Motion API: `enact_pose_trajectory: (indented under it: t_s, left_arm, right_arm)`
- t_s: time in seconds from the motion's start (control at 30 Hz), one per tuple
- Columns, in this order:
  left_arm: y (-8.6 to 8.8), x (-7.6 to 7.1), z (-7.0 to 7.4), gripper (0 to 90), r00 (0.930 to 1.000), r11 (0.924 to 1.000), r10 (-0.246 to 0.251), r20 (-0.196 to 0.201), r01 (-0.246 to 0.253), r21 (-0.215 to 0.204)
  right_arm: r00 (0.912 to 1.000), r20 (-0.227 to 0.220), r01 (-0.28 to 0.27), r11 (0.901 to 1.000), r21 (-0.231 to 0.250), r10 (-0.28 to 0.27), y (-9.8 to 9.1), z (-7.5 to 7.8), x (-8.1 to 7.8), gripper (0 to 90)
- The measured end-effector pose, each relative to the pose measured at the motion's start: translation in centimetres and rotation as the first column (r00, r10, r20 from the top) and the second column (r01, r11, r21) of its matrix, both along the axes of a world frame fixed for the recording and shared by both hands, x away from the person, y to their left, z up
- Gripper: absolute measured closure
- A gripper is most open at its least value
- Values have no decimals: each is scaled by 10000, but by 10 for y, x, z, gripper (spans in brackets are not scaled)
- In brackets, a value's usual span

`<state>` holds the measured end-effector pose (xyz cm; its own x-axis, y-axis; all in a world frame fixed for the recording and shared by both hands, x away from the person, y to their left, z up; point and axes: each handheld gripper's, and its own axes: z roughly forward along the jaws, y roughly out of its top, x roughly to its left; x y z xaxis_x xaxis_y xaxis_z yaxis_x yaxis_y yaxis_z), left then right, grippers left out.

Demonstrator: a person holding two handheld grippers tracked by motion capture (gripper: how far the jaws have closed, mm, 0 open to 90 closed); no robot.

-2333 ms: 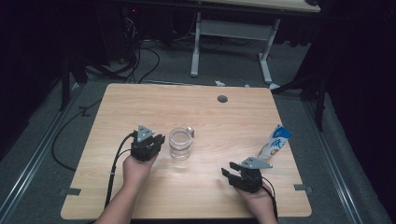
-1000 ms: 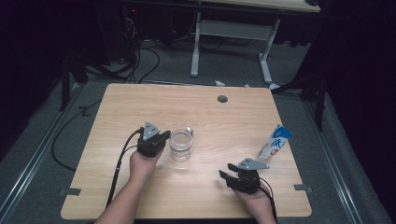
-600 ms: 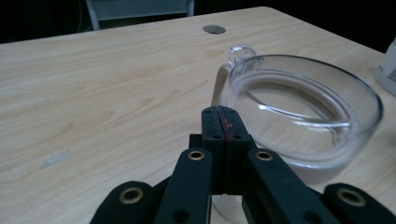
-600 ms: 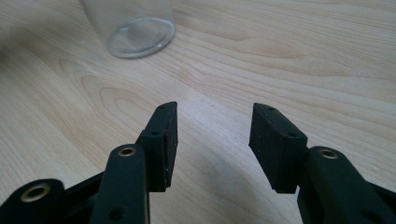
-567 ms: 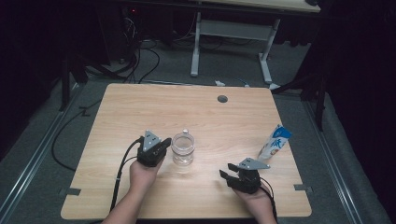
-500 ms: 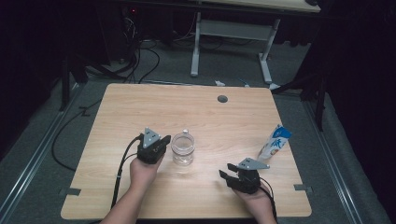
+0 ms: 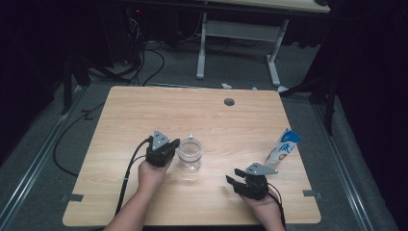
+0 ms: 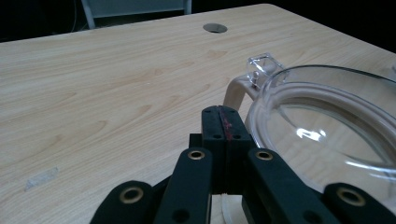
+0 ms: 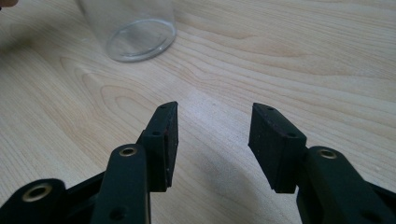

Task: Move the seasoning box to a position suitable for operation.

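L hand-held gripper (image 7: 169,146) slid nearer w/ glass jar (image 7: 190,153), jaws pressed together, jar just beside.

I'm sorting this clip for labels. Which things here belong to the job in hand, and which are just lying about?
In the job:
- glass jar
- left gripper, shut, beside the jar
- right gripper, open, nothing between its jaws

Lying about:
- blue and white carton
- table

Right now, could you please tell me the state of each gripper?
Left gripper: closed, holding nothing, beside the glass jar.
Right gripper: open, empty, over bare table.
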<state>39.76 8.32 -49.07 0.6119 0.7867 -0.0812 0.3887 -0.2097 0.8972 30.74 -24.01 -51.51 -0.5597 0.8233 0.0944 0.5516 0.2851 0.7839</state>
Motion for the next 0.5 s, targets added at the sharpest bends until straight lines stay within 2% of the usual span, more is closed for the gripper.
enact_pose_trajectory:
  t_s: [0.5]
  left_arm:
    - [-10,-38,-2,900,9974,9969,-700,184,706,-342]
  right_arm:
    - [10000,-53,83,10000,43,-83,-1,0,1,526]
